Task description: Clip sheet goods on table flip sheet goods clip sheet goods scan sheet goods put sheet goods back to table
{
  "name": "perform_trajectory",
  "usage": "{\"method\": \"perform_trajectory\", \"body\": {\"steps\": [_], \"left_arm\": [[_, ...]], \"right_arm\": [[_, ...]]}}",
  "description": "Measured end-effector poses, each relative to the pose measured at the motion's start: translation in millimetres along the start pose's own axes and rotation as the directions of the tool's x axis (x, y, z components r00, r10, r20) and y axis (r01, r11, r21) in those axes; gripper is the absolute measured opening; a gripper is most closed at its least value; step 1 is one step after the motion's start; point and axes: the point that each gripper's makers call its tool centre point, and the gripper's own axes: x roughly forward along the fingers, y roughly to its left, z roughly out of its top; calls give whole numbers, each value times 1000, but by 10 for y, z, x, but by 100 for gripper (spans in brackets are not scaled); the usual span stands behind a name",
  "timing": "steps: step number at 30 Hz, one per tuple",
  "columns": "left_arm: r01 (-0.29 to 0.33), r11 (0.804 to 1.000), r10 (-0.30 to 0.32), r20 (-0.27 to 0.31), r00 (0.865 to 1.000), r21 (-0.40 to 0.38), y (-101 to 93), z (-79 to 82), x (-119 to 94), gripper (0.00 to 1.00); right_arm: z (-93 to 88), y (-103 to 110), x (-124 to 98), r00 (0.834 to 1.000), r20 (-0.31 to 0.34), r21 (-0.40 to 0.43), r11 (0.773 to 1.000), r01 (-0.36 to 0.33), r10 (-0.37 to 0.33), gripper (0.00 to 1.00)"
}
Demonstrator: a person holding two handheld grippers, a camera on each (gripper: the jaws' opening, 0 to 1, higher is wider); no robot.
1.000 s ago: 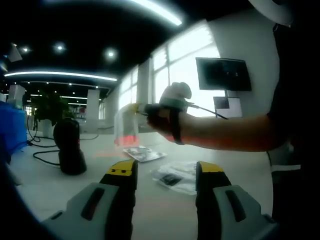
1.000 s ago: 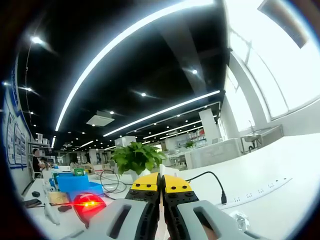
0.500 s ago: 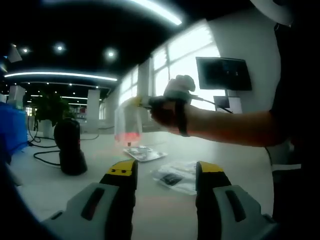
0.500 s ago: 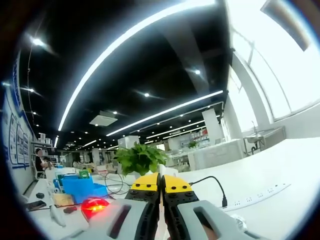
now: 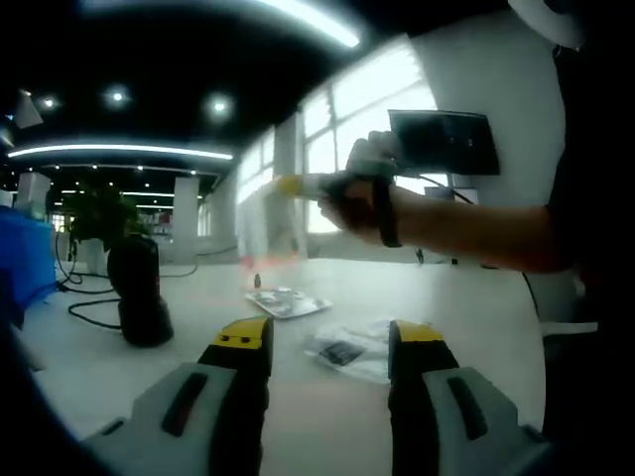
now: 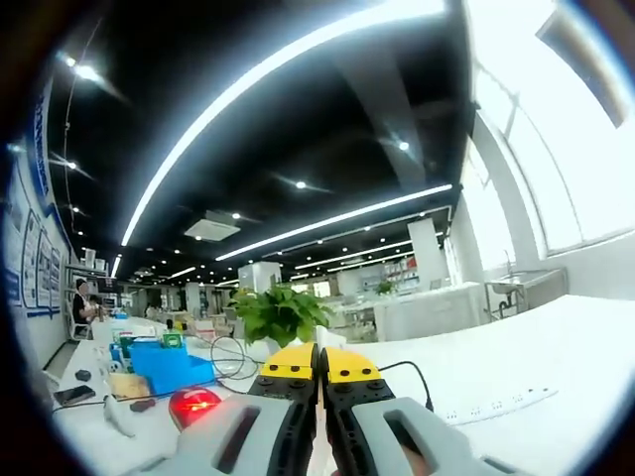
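In the left gripper view, a hand holds my right gripper [image 5: 291, 184] up over the table, shut on a clear sheet bag [image 5: 266, 226] that hangs from its yellow tips. The black scanner [image 5: 137, 292] stands at the left on the table. My left gripper [image 5: 327, 339] stays low at the front, open, with nothing between its fingers. Two more packaged sheet goods lie flat: one [image 5: 284, 302] further back, one [image 5: 349, 353] between my jaws' tips. In the right gripper view, my right gripper [image 6: 319, 363] is shut, and the scanner's red light [image 6: 193, 405] glows at lower left.
A black cable [image 5: 87, 312] runs across the table left of the scanner. A potted plant [image 6: 277, 313], a blue box [image 6: 159, 363] and small items stand further back. A white power strip [image 6: 516, 403] lies at the right. The person's arm [image 5: 476, 233] spans the right side.
My right gripper has lifted the clear bag higher and away from the scanner. The red glow on the bag has faded. My left gripper has not moved.
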Motion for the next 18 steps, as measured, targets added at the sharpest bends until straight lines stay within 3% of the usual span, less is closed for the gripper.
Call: {"method": "perform_trajectory", "body": {"steps": [6, 18], "left_arm": [[-4, 1000, 4, -3, 1000, 4, 5, -7, 5, 39], [-27, 999, 27, -27, 999, 21, 45, -47, 14, 39]], "right_arm": [[64, -11, -83, 1000, -10, -37, 999, -23, 23, 0], [133, -155, -198, 999, -15, -32, 998, -45, 44, 0]]}}
